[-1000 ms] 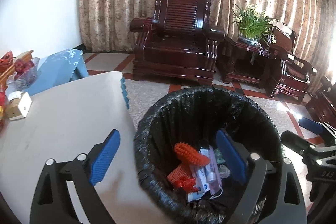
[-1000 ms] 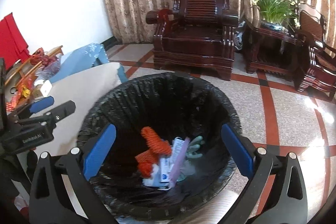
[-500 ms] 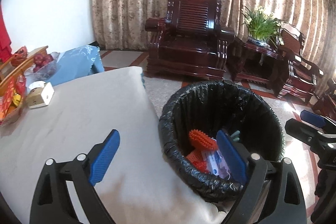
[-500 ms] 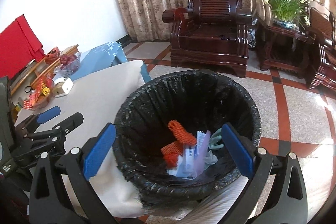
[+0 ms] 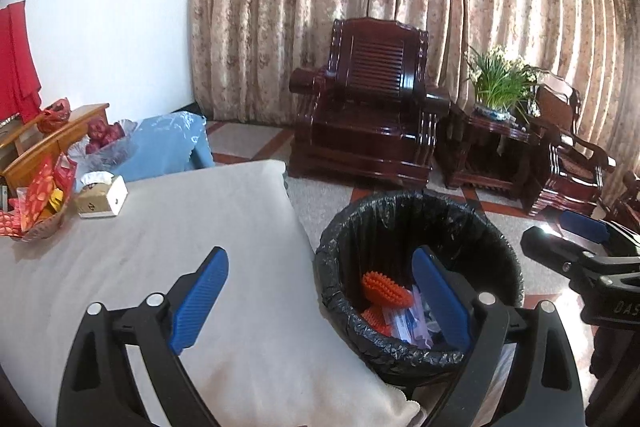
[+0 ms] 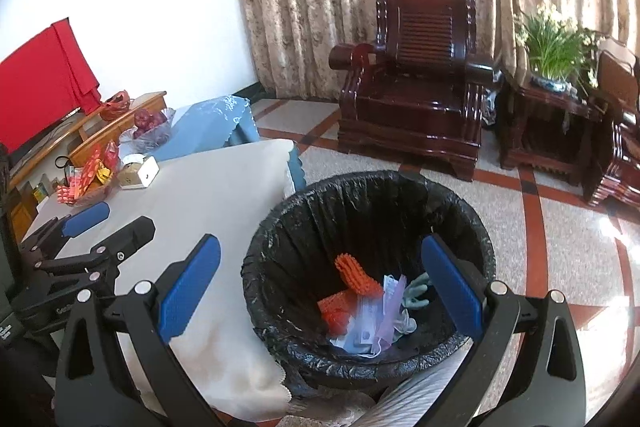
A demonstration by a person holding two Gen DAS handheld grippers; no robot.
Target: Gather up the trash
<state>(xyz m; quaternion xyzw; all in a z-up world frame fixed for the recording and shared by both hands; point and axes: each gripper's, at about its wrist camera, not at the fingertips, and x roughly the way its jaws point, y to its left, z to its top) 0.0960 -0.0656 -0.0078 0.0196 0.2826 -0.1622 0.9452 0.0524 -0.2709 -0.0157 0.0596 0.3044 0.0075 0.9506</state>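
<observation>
A round bin with a black liner (image 5: 420, 227) (image 6: 360, 203) stands on the floor by the table's right edge. Inside lie an orange spiky piece (image 5: 386, 289) (image 6: 356, 275), white and purple wrappers (image 6: 376, 323) and a pale green glove (image 6: 416, 293). My left gripper (image 5: 320, 303) is open and empty, above the table edge and the bin's left rim. My right gripper (image 6: 320, 289) is open and empty, above the bin's near left rim. Each gripper also shows in the other's view: the right (image 5: 580, 247), the left (image 6: 92, 235).
The table carries a cream cloth (image 5: 200, 267) (image 6: 224, 195). At its far left are a white tissue box (image 5: 102, 195) (image 6: 138, 171) and a basket of red packets (image 5: 36, 203) (image 6: 86, 179). A dark wooden armchair (image 5: 372, 107) (image 6: 416, 95) and plant table (image 5: 496, 131) stand behind.
Both grippers have pulled back and up from the bin and swung left; more of the table shows, and the bin looks smaller and sits further right. Both stay open and empty.
</observation>
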